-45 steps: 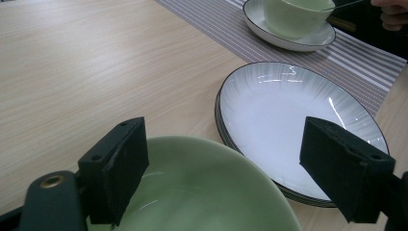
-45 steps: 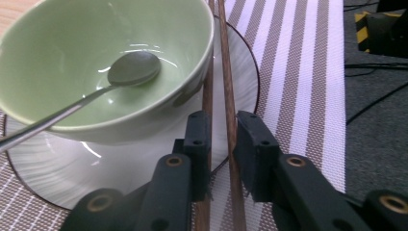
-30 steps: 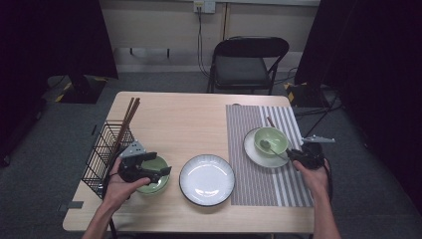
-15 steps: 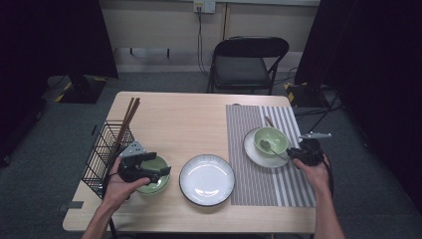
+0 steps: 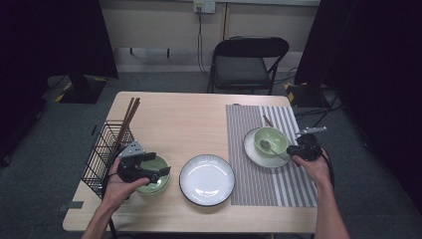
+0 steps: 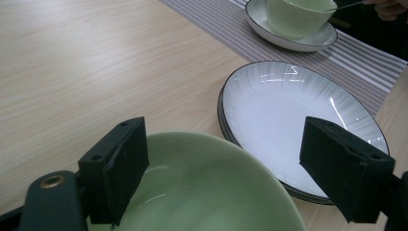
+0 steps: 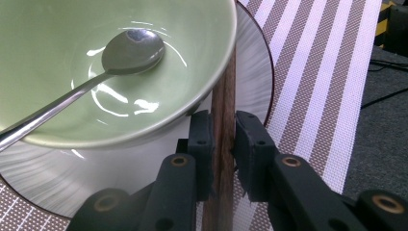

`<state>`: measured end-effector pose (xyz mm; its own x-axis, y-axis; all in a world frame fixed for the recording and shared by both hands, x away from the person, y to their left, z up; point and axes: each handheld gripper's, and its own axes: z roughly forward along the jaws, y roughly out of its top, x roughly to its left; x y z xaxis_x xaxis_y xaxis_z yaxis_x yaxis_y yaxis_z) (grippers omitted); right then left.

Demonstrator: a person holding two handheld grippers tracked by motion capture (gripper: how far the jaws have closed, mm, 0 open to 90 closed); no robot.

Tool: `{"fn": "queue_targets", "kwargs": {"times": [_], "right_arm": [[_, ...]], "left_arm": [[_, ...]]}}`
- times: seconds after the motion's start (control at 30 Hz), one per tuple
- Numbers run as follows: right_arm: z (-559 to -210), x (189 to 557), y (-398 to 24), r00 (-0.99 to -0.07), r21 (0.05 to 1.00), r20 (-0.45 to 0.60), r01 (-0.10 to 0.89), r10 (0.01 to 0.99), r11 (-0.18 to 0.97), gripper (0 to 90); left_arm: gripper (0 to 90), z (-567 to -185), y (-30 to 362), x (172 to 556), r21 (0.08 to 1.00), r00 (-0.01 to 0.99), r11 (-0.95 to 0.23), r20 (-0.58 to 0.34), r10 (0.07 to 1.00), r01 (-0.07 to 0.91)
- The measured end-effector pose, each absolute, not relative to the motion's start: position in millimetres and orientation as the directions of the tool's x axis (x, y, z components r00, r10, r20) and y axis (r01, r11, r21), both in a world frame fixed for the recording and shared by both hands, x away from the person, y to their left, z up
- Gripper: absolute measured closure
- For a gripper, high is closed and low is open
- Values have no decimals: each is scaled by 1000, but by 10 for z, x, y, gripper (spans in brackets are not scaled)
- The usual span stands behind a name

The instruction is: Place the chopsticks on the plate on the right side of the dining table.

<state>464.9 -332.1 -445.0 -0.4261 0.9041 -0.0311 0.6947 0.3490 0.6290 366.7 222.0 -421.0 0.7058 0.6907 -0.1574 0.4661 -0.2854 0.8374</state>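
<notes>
Near green bowl (image 6: pixel 202 192): lower part cut by frame edge beneath left gripper (image 6: pixel 240 168). Brown stick (image 7: pixel 222 144) between right gripper (image 7: pixel 223 144) pads: far end hidden behind far green bowl (image 7: pixel 96 72). Spoon (image 7: pixel 96 72): handle cut at frame edge.

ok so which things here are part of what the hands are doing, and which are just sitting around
In hand:
- brown chopsticks, clamped in the right tool
- green bowl, between the open left tool

Lying about:
- empty plate
- wire basket
- bowl with spoon
- chair
</notes>
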Motion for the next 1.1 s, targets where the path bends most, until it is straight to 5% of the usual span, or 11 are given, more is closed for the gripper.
{"fn": "queue_targets", "kwargs": {"times": [0.27,1.1], "right_arm": [[-4421,4648,-3339,-419,615,-23,710,908,343,707],[-4360,4769,-3313,-540,510,-94,696,837,506,772]], "left_arm": [[169,-4211,2199,3658,835,706,-290,-155,691,468],[169,-4211,2163,3658,830,718,-316,-138,682,459]]}}
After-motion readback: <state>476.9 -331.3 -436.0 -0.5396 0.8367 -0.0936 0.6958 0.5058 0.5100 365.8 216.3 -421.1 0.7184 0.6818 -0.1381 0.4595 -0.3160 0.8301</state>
